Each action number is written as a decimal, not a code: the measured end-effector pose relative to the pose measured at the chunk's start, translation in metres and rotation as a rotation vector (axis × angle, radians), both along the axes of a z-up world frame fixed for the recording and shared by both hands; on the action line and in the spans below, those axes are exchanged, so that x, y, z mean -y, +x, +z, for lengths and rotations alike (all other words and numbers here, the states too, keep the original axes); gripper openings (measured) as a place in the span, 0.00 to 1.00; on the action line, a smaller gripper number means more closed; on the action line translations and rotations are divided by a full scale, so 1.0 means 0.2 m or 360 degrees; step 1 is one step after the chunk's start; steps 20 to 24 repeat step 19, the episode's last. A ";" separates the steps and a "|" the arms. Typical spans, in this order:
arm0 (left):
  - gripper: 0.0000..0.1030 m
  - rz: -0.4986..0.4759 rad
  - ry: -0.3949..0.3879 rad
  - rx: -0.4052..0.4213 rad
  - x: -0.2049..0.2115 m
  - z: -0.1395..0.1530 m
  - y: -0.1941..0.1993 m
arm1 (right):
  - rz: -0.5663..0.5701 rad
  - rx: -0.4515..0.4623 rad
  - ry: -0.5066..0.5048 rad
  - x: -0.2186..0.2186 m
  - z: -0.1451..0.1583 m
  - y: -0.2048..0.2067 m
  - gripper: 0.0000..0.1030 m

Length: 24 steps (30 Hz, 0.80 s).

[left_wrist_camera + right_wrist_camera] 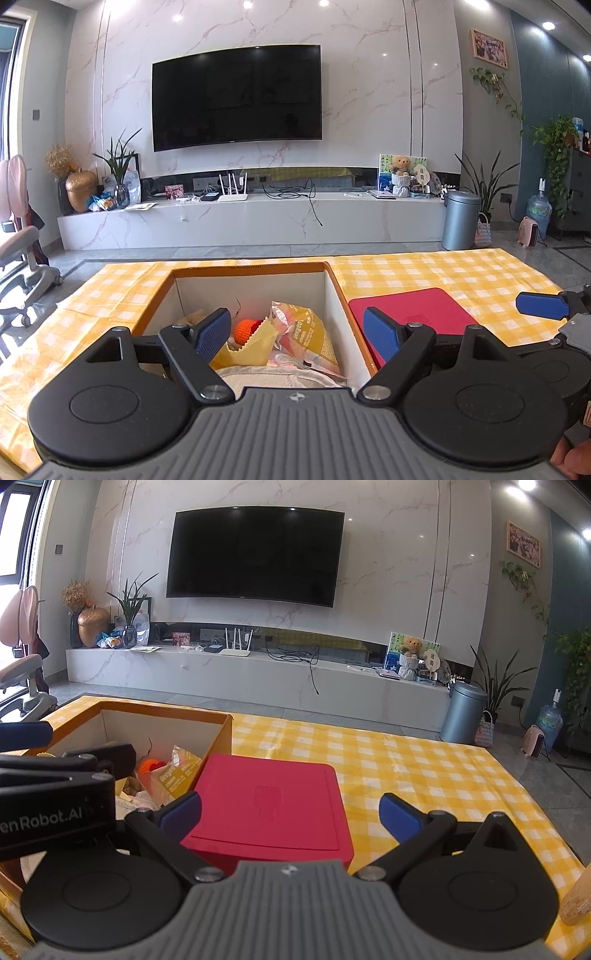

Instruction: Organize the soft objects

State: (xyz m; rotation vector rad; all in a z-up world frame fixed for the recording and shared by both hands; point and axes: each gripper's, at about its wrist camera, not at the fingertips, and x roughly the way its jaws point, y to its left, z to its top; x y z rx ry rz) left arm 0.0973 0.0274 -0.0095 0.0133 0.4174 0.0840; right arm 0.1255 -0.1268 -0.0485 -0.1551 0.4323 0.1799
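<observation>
Left tool (297, 330) held over the near edge of an open cardboard box (334, 275), fingers spread wide apart, nothing between them. Blue pads (212, 328) at 10 and 2 o'clock of the tool's grey body. Inside the box, a jumble of soft things: an orange knitted ball (246, 326) near the middle, a yellow cloth (248, 347) draped just below it, a yellow-and-pink crinkled bag (314, 332) leaning toward the box's 3 o'clock wall, pale grey fabric (273, 376) at the 6 o'clock side. Box set on a table (443, 273) under a yellow checked cover.

Right tool (290, 816) also spread open and empty, hovering above a closed red box (266, 801) lying flat on the table just beside the cardboard box, at its 3 o'clock side; touching or a hair apart, cannot tell. Red lid between the two blue pads but lower, not gripped. Left tool visible at 9 o'clock of the right wrist view, above the cardboard box.

Beyond the table at 12 o'clock, a wall-mounted television (236, 96) over a marble console.
</observation>
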 end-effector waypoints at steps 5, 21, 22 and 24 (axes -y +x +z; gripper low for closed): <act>0.92 0.0005 0.0018 -0.0005 0.00 -0.01 0.00 | -0.0001 -0.0003 -0.0006 -0.01 0.00 0.00 0.97; 0.92 0.0006 0.0054 -0.0049 0.00 -0.02 0.02 | 0.0000 -0.0036 -0.0018 -0.02 -0.03 0.01 0.97; 0.92 0.0006 0.0054 -0.0049 0.00 -0.02 0.02 | 0.0000 -0.0036 -0.0018 -0.02 -0.03 0.01 0.97; 0.92 0.0006 0.0054 -0.0049 0.00 -0.02 0.02 | 0.0000 -0.0036 -0.0018 -0.02 -0.03 0.01 0.97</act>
